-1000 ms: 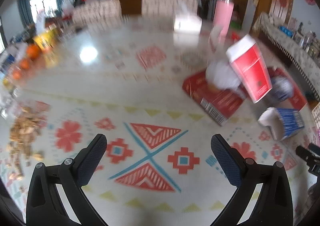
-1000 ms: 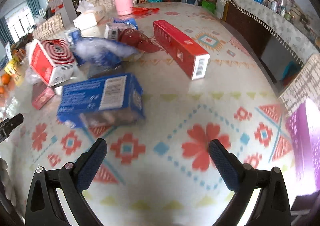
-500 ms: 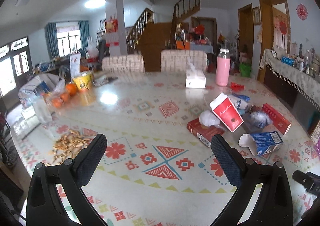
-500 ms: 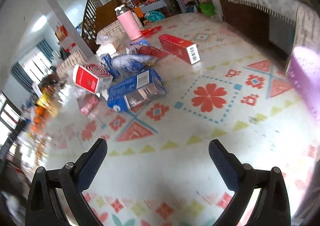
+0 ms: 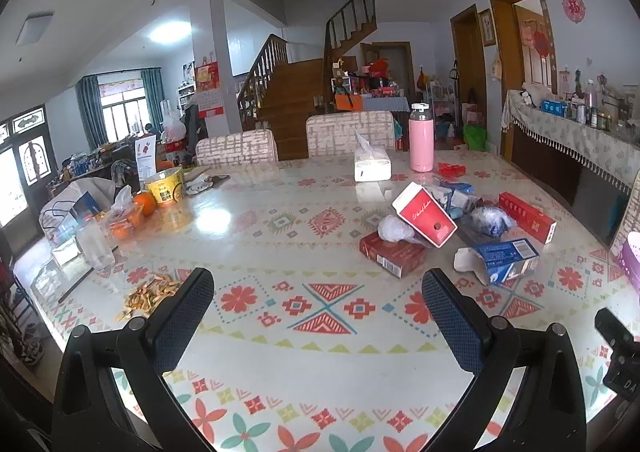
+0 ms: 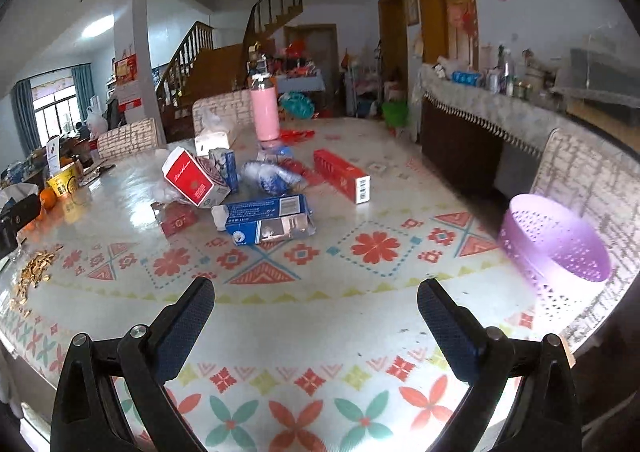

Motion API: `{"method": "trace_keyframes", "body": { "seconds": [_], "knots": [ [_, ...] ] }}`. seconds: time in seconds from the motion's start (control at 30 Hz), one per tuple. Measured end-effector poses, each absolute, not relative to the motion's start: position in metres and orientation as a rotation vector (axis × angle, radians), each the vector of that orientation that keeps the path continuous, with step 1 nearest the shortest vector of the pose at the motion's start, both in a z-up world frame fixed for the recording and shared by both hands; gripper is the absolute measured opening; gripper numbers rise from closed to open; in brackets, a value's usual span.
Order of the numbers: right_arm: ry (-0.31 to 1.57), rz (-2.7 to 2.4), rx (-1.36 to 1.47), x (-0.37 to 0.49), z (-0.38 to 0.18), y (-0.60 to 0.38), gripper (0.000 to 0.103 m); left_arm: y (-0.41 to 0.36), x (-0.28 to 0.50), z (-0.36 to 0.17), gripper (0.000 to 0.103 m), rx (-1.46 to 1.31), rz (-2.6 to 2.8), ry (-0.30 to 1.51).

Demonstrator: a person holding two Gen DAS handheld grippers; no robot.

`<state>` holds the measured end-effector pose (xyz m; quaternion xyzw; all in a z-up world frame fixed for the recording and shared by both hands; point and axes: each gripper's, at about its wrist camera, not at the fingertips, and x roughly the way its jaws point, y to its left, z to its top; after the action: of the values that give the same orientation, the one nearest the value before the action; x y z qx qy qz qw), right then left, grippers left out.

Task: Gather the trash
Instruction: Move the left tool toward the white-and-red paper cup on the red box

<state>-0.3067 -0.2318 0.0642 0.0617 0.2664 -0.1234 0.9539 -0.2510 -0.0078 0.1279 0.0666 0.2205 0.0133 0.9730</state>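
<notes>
A: Trash: where from the right gripper?

B: The blue box lies ahead, slightly left, long axis crosswise, on the worktop. Purple basket sits right.

A: Which is nearer?

B: Probably the right. Both it and the left gripper are spread, empty.

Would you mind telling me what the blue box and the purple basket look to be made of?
The blue box looks like thin printed cardboard: glossy faces, with a torn, crumpled white end. The purple basket looks like moulded plastic: translucent, with regular perforations in its wall.
</notes>
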Motion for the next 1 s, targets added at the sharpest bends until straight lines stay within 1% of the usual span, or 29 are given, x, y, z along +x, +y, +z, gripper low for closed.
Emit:
{"method": "trace_keyframes", "body": {
  "seconds": [0.17,0.23,0.37,0.8,1.0],
  "knots": [
    [0.464,-0.282,0.057,-0.321,0.077,-0.223,0.101,-0.005,-0.251,0.125,0.103,0.141,0.033,0.470],
    [0.478,-0.257,0.055,-0.319,0.076,-0.221,0.100,-0.004,-0.247,0.122,0.103,0.134,0.023,0.495],
    [0.557,-0.179,0.107,-0.309,0.064,-0.223,0.088,-0.002,-0.240,0.119,0.103,0.121,0.019,0.521],
    [0.620,-0.184,0.143,-0.271,0.056,-0.245,0.088,-0.002,-0.193,0.098,0.103,0.070,-0.050,0.652],
    [0.612,-0.167,0.205,-0.253,0.053,-0.260,0.088,-0.018,-0.177,0.089,0.103,0.115,-0.055,0.672]
  ]
}}
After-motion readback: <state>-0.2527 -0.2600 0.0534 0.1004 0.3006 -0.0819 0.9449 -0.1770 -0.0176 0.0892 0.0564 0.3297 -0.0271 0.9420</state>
